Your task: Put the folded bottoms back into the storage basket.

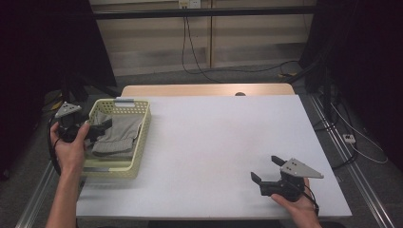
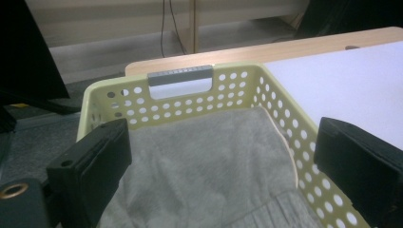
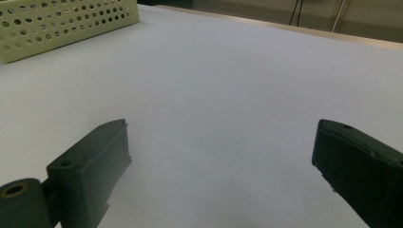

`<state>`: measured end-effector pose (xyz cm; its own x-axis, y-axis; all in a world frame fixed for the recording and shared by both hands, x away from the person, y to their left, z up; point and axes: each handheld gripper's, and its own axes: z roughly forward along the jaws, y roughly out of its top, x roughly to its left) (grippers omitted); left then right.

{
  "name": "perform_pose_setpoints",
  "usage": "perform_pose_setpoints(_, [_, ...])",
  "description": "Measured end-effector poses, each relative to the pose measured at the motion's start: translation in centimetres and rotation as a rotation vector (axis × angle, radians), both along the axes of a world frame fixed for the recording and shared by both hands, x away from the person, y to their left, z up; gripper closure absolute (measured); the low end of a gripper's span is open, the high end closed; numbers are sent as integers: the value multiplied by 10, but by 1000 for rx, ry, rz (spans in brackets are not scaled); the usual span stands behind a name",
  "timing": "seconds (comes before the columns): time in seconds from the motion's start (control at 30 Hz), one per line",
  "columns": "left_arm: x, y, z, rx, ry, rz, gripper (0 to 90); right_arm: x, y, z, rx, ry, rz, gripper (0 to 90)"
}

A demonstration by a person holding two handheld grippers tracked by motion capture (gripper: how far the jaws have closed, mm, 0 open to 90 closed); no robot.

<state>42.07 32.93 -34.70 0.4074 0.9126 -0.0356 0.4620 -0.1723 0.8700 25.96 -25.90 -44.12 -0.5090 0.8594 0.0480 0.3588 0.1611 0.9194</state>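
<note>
Pale yellow perforated basket [image 1: 140,137] at left edge of white worktop [image 1: 214,147], long side running away from camera, grey handle insert [image 1: 124,100] on far end wall. Grey towel [image 1: 116,135] bunched inside, filling most of floor, top folds reaching approx. rim height on side toward worktop centre.

Left tool [image 1: 97,127] held in left hand [image 1: 71,147] at basket's outer long side, reaching in over rim w/ jaws above towel. In left gripper view: both black jaws spread wide, left one over towel near outer wall, right one by inner wall w/ white worktop behind; nothing between them but grey towel [image 2: 209,166] below. Basket far wall [image 2: 190,95] w/ grey handle [image 2: 179,76] straight ahead. Contact betw. jaws & towel: can't tell.

Right tool [image 1: 266,169] near front right of worktop, well apart from basket, held in right hand [image 1: 297,204] from below, grey three-cornered plate [image 1: 300,168] on top. Jaws pointing left toward basket, spread wide, gripping nothing. In right gripper view: bare white worktop [image 3: 228,95] betw. jaws, basket corner [image 3: 62,23] far off at upper left.

Beyond worktop: wooden table edge [image 1: 204,89], cables [image 1: 199,61] on floor, dark curtains both sides.
</note>
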Motion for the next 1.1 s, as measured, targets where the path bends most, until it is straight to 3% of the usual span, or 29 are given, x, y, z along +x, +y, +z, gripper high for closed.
perform_pose_setpoints(0.13, [-10, 5, 5, -4, -29, 17, 55, 0, 1, 1, -5, -8, 2, 50])
perform_pose_setpoints(0.47, [-25, 7, 6, 5, -24, -11, 54, 3, 1, 1, -5, -11, -2, 50])
perform_pose_setpoints(0.6, [-29, 11, 1, -21, -34, 4, 56, 4, 0, 0, -1, -1, -12, 51])
perform_pose_setpoints(1.1, [-57, 9, -2, -7, -41, -4, 57, 4, 0, 1, 6, -14, -5, 51])
